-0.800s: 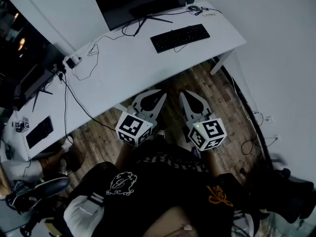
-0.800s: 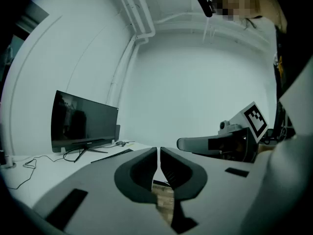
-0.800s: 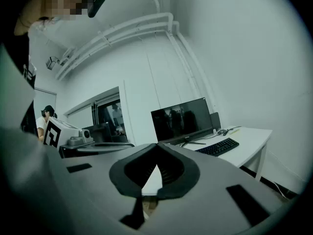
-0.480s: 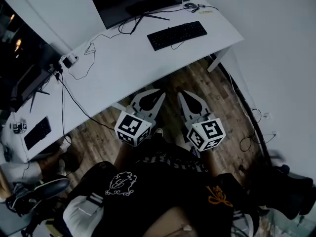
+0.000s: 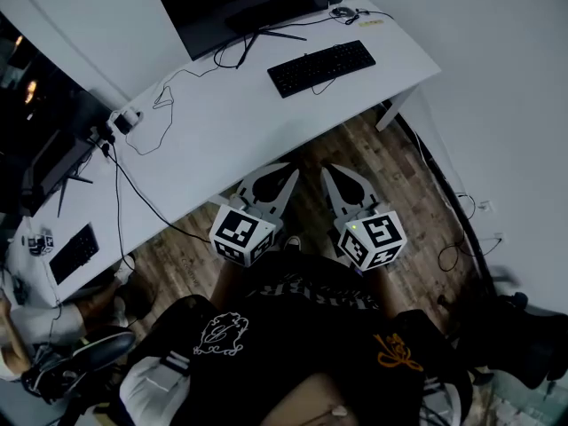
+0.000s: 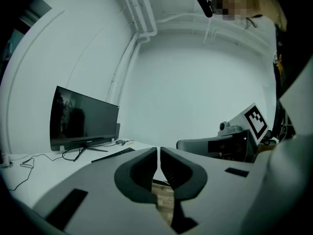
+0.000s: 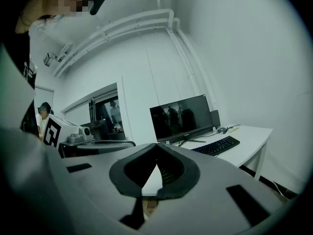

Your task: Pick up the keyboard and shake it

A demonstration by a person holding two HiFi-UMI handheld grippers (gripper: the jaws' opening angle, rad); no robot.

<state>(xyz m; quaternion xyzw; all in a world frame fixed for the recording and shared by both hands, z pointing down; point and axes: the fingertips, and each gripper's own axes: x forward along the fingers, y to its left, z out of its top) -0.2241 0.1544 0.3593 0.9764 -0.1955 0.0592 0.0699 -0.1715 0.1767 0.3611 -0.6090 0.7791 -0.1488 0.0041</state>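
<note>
Hovering short of desk point(image 5: 232, 124), left tongs point(image 5: 290, 176) and right tongs point(image 5: 328, 172) closed, empty, keyboard point(image 5: 321, 67) well apart

The desk point(image 5: 229, 124) top looks smooth, matt white; the floor point(image 5: 399, 167) is wood plank. The keyboard point(image 5: 321, 67) looks matt black plastic, the monitor point(image 5: 240, 3) screen dark and glossy.

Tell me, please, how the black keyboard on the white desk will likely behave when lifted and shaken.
The keyboard is long, flat and thin, so probably stiff and light, yet apt to tilt if gripped at one end. A thin cable seems attached; it may tug or drag across the desk.
</note>
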